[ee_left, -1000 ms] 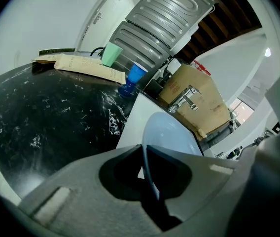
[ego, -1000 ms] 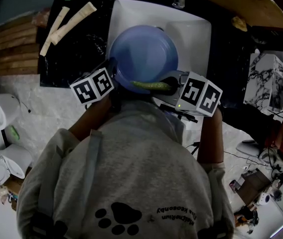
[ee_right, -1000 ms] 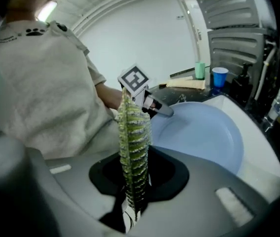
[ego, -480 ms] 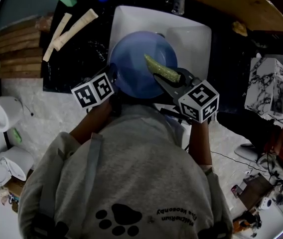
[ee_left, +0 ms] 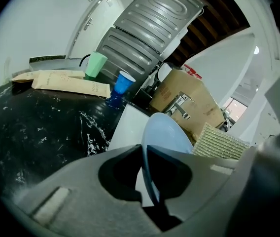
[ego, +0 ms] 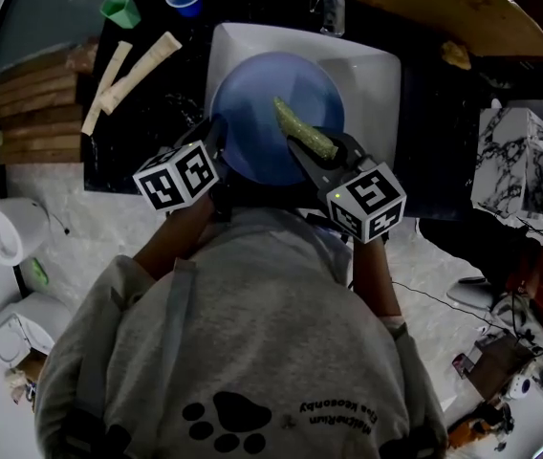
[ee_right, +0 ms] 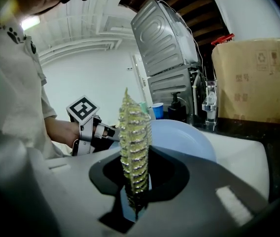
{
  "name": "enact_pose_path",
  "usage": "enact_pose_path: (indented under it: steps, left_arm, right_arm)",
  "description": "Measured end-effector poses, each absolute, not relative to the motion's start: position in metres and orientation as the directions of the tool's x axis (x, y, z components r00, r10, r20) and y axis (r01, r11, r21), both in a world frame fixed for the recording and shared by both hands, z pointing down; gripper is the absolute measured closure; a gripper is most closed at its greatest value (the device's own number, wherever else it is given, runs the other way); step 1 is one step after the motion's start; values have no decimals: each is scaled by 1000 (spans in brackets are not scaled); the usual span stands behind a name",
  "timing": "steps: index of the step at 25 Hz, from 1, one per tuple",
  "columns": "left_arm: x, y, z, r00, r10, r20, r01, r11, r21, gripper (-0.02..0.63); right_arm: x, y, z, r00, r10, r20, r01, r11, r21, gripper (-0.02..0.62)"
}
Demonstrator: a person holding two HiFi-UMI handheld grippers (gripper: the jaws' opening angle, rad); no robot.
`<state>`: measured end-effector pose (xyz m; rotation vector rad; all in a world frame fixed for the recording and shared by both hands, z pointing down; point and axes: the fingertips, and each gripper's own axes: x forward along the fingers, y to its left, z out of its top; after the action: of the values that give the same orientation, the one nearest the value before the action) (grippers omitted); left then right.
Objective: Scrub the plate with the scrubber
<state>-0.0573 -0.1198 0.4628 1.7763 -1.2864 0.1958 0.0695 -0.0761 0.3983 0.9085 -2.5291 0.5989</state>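
- The left gripper (ego: 216, 137) is closed on the near-left rim of the blue plate (ego: 262, 103) and holds it tilted over the white sink (ego: 372, 65).
- The right gripper (ego: 302, 153) is closed on the near end of the green scrubber (ego: 306, 132).
- The scrubber's long axis runs away from this gripper, and its free end points to the plate's middle.
- The plate's face lies just beyond and left of the right gripper, so I judge the coming stroke goes that way; I cannot tell whether the scrubber touches the plate.
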Motion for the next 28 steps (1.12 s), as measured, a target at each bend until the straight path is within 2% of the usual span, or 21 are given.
enact_pose_path:
  steps: [14, 22, 28]
  left_arm:
    - [-20, -178, 479, 484, -624, 614, -837, -126, 532, 586]
    - [0, -208, 506, 492, -581, 648, -856, -187, 482, 586]
    - [9, -215, 532, 503, -538, 677, -853, -180, 490, 584]
  right_arm:
    - [93, -124, 423, -653, -563, 507, -744, 603, -289, 525]
    - [102, -157, 460, -641, -536, 549, -753, 577, -316, 525]
    - [103, -166, 487, -630, -511, 585, -762, 554, -336, 525]
